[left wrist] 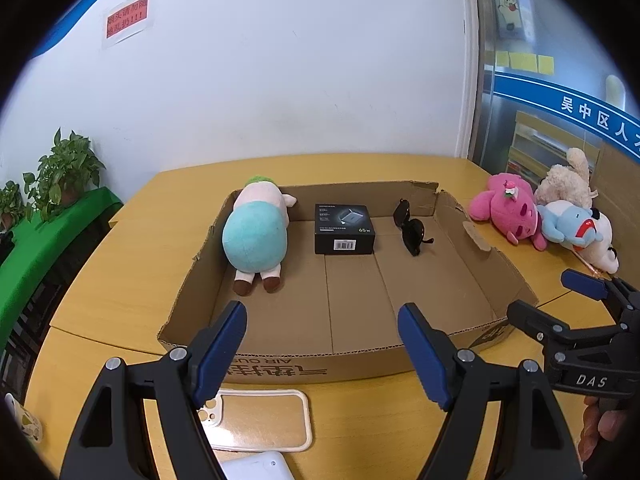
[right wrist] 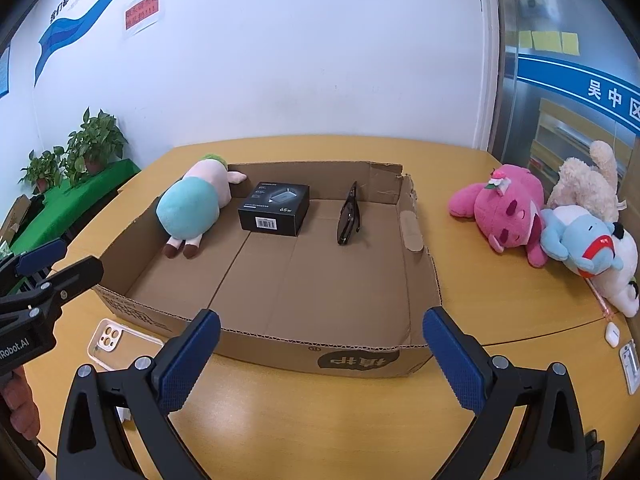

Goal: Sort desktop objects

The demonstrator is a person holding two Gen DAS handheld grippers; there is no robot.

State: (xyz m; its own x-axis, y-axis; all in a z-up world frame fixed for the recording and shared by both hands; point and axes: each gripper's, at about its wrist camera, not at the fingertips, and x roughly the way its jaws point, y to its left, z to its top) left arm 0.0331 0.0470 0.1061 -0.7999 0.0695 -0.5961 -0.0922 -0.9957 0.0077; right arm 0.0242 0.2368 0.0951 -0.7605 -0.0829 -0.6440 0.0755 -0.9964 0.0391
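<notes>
Across the lower two thirds of both views lies the yellow table (left wrist: 120, 280), carrying everything under inspection. At centre frame sits the open cardboard box (right wrist: 360, 356), shallow, with torn upper edges.

Inside it, along the far wall: a teal-and-white plush (right wrist: 192, 208) at left, leaning on the box's left wall; a black charger box (right wrist: 276, 208) in the middle; folded sunglasses (right wrist: 349, 216) to its right. These three appear sorted.

Outside the box, at the right of the frame, a pile of three plush toys remains: pink plush (right wrist: 504, 208), cream plush (right wrist: 584, 184) behind it, and blue-and-white plush (right wrist: 592, 252) in front, all touching. At lower left of the right wrist view, a clear phone case (right wrist: 116, 344) lies on the table just beside the box's near wall. A small white earbud case (right wrist: 612, 334) rests near the right edge. A white item at the bottom of the left wrist view cannot be identified.

Left claw (left wrist: 322, 350): released, jaws wide, nothing between them. Right claw (right wrist: 320, 356): released, likewise empty. Both hover near the box's near wall.

Judgement: task roughly one third to one half done; at least five items remain outside.
</notes>
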